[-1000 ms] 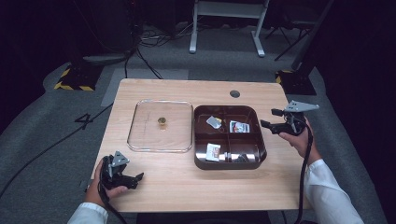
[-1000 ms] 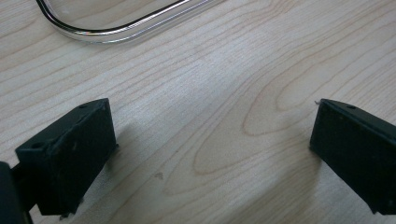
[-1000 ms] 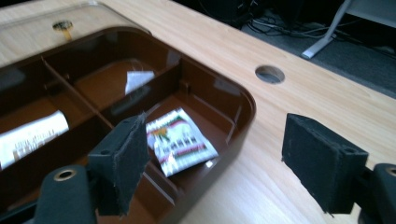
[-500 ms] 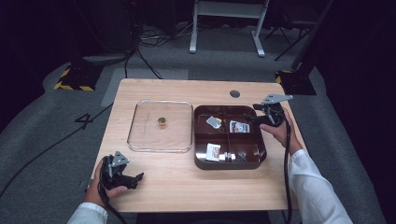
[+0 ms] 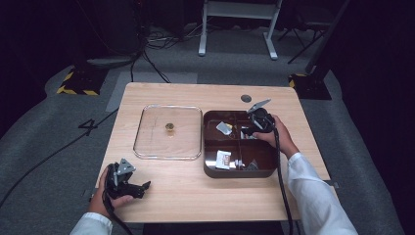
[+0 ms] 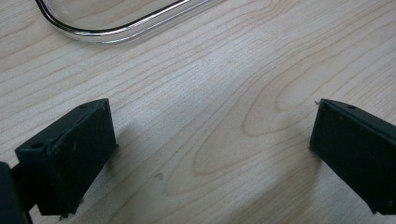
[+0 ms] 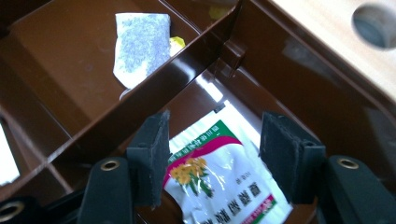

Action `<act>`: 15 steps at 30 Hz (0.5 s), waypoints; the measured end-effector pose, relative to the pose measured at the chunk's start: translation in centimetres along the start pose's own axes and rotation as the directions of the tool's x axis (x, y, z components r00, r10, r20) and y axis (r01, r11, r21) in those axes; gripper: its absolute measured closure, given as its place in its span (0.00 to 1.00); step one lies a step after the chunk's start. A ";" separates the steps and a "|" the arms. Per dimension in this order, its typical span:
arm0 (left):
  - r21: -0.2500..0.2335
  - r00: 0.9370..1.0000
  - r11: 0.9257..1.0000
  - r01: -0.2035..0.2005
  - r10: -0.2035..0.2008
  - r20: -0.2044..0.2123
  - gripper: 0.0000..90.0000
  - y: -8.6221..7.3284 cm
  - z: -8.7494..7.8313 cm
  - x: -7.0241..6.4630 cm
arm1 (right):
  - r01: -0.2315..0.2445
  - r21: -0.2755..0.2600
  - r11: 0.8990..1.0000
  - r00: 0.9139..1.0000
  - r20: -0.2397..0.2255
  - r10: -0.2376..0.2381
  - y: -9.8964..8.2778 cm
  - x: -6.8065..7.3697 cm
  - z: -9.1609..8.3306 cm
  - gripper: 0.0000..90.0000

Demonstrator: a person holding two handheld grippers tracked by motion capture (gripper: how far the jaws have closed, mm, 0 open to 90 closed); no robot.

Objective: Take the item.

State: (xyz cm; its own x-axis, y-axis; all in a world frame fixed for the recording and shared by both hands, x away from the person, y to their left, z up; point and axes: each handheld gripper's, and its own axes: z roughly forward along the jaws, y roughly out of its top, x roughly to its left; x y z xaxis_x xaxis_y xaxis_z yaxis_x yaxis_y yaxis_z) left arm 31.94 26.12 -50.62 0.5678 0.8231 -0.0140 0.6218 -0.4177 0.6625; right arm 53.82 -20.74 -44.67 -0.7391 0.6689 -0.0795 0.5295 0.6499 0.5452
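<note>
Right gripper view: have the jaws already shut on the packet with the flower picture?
No. The right gripper is open, its jaws standing on either side of the packet, which lies flat in the brown box.

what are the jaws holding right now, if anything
Nothing. The right gripper has its jaws open astride a tea packet in the brown tray; the left gripper is open over bare table.

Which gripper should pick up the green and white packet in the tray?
Right. The right gripper hangs open over the packet in the brown tray. The left gripper rests open on the table, away from the tray.
</note>
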 end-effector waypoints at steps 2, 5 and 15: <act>0.002 1.000 1.000 0.000 0.000 0.000 0.00 0.0 0.0 0.0 | -0.005 0.016 1.000 1.000 -0.004 0.005 0.2 0.1 0.2 0.49; 0.000 1.000 1.000 0.000 0.000 0.000 0.00 0.0 0.0 0.0 | -0.027 0.061 0.998 1.000 -0.007 0.027 0.5 0.3 1.0 0.49; 0.000 1.000 1.000 0.000 0.000 0.000 0.00 0.0 0.0 0.0 | -0.088 0.167 0.982 0.996 0.034 0.084 1.1 0.0 2.5 0.43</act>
State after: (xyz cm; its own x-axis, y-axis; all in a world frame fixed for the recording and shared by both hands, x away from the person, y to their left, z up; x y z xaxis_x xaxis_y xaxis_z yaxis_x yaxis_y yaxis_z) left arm 31.93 26.12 -50.62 0.5677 0.8231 -0.0138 0.6220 -0.4178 0.6623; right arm 55.44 -19.09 -46.15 -0.6776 0.7328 -0.0623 0.6547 0.6396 0.4028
